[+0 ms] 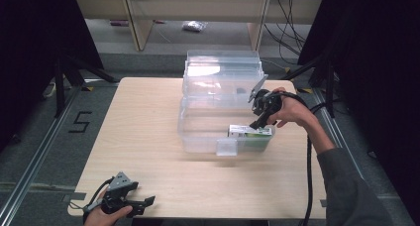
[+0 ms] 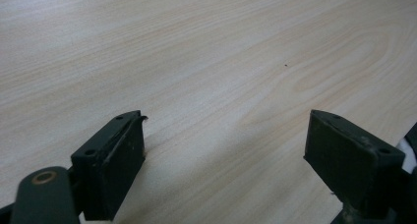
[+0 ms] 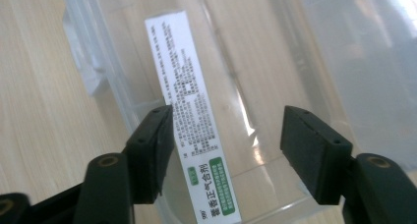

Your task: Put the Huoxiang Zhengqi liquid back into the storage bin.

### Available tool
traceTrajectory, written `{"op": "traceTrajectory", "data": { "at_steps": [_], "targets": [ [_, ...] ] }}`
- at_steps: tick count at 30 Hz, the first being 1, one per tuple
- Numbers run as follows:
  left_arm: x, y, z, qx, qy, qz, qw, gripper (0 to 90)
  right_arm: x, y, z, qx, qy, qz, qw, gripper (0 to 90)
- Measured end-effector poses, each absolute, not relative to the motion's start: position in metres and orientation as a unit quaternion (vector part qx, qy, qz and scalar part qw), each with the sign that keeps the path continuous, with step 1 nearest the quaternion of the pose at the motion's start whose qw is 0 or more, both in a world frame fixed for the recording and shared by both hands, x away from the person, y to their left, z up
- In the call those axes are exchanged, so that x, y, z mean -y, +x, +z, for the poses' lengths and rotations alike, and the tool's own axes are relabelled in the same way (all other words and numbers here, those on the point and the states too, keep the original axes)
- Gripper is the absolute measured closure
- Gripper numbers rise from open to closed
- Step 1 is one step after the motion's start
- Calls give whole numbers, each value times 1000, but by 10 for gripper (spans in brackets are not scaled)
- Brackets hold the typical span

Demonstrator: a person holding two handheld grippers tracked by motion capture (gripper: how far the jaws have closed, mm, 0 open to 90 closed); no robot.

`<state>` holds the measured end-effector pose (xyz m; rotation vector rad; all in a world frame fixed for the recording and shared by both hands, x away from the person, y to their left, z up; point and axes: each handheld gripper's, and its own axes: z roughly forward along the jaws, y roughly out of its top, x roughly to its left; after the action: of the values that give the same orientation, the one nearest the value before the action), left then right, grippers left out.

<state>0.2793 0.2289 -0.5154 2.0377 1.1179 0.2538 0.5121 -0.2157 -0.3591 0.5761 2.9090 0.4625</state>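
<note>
A pale wooden table holds a clear bin, centre frame. The right gripper, jaws apart, hovers above the boxed carton, seemingly just placed; the left gripper, jaws apart, idles lower left.

Box label print too small, bottom cut off.

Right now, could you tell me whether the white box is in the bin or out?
In: the box lies flat inside the clear bin, by its front right corner.
</note>
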Motion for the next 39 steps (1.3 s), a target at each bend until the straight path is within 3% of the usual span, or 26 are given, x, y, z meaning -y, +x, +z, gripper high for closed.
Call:
{"op": "traceTrajectory", "data": {
  "at_steps": [4,39],
  "targets": [
    [-230,280,-515,-435,805,97,391,148,221,505,-353,-954,218,184,97,334],
    [-229,280,-516,-436,806,97,389,148,223,456,-367,-896,305,306,106,258]
  ]
}}
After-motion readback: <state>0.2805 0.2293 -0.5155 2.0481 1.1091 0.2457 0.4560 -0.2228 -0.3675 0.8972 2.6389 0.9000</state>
